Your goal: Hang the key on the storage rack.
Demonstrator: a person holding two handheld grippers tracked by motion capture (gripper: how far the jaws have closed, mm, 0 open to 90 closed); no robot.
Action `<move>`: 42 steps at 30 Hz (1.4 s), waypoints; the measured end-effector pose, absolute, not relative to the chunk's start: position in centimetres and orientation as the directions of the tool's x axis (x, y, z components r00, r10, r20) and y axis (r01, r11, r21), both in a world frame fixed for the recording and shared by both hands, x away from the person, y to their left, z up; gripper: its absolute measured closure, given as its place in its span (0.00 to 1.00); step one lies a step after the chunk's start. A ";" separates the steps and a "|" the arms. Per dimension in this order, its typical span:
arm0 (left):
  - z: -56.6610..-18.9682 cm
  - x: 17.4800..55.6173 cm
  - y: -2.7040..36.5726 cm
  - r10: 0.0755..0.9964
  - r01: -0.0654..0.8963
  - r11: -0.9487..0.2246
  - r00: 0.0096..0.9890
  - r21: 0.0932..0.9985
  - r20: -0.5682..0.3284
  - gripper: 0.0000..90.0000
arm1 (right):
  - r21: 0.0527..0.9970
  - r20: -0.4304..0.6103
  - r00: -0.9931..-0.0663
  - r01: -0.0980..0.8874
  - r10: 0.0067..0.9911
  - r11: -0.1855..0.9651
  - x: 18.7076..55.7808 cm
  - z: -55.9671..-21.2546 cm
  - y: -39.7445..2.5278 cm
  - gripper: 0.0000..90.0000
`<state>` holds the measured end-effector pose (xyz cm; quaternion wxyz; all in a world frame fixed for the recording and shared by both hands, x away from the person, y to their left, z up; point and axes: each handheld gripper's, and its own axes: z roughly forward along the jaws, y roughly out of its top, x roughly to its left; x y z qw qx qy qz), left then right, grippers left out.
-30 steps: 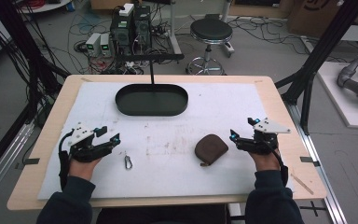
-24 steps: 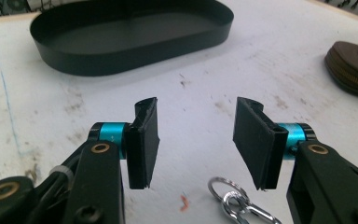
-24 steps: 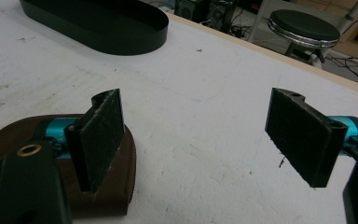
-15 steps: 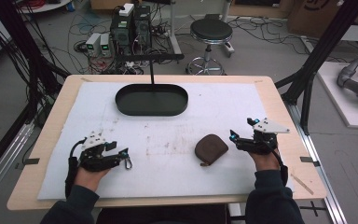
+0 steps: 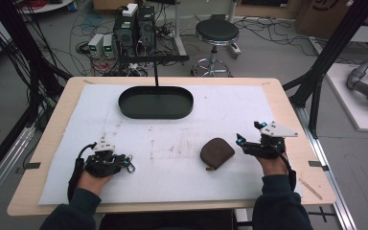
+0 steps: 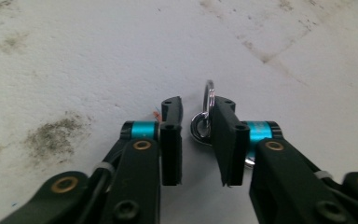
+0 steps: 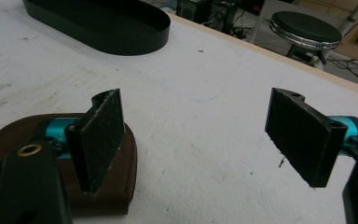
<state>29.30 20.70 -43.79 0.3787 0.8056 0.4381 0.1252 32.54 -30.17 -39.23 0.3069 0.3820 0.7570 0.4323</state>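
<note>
A small silver metal clip (image 6: 199,129) lies on the white mat between the jaws of my left gripper (image 6: 197,103), against the inner face of the right-hand jaw. The jaws stand narrowly apart, with a gap showing on the clip's other side. From above, the left gripper (image 5: 127,165) sits low at the mat's front left with the clip (image 5: 132,167) at its tips. A brown leather pouch (image 5: 217,152) lies right of centre. My right gripper (image 5: 248,132) is wide open just right of the pouch (image 7: 131,158), with nothing between its pads.
A black oval tray (image 5: 124,103) stands at the back centre of the mat, its wall (image 7: 121,39) ahead of the right gripper. A thin stick (image 5: 311,188) lies near the table's front right edge. A stool (image 5: 215,29) and cables are on the floor beyond.
My left gripper has slid right and toward the front edge, bringing its jaws around the metal clip and narrowing them. The right gripper and the pouch have stayed put.
</note>
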 end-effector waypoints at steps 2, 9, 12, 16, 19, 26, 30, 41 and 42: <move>-43.8 29.4 20.8 0.795 0.606 -0.340 0.594 0.719 -0.125 0.89 | 0.888 -0.135 -0.521 0.314 0.843 0.335 32.6 -39.2 -30.1 0.22; -43.9 29.7 21.0 0.774 0.595 -0.354 0.620 0.721 -0.131 0.88 | 0.886 -0.140 -0.525 0.312 0.840 0.343 32.5 -39.2 -29.9 0.22; -43.9 29.8 20.7 0.767 0.581 -0.368 0.631 0.726 -0.117 0.84 | 0.884 -0.142 -0.526 0.314 0.839 0.346 32.5 -39.3 -29.9 0.22; -43.8 29.9 20.4 0.755 0.578 -0.386 0.646 0.719 -0.114 0.90 | 0.884 -0.139 -0.527 0.315 0.838 0.345 32.6 -39.3 -29.9 0.22; -43.7 29.9 20.2 0.755 0.577 -0.405 0.648 0.710 -0.096 0.92 | 0.883 -0.144 -0.527 0.313 0.837 0.349 32.6 -39.3 -29.9 0.22; -43.2 30.1 19.9 0.761 0.609 -0.375 0.633 0.699 -0.144 0.98 | 0.883 -0.143 -0.527 0.314 0.838 0.348 32.6 -39.3 -29.9 0.22; -43.2 30.2 19.9 0.758 0.610 -0.385 0.637 0.693 -0.140 0.98 | 0.884 -0.144 -0.527 0.312 0.838 0.348 32.6 -39.3 -29.9 0.22; -44.0 30.4 20.0 0.777 0.597 -0.343 0.614 0.725 -0.138 0.69 | 0.881 -0.145 -0.528 0.317 0.837 0.352 32.6 -39.4 -29.8 0.22; -44.0 30.4 19.9 0.776 0.587 -0.345 0.617 0.733 -0.129 0.66 | 0.880 -0.145 -0.527 0.318 0.837 0.353 32.6 -39.4 -29.8 0.22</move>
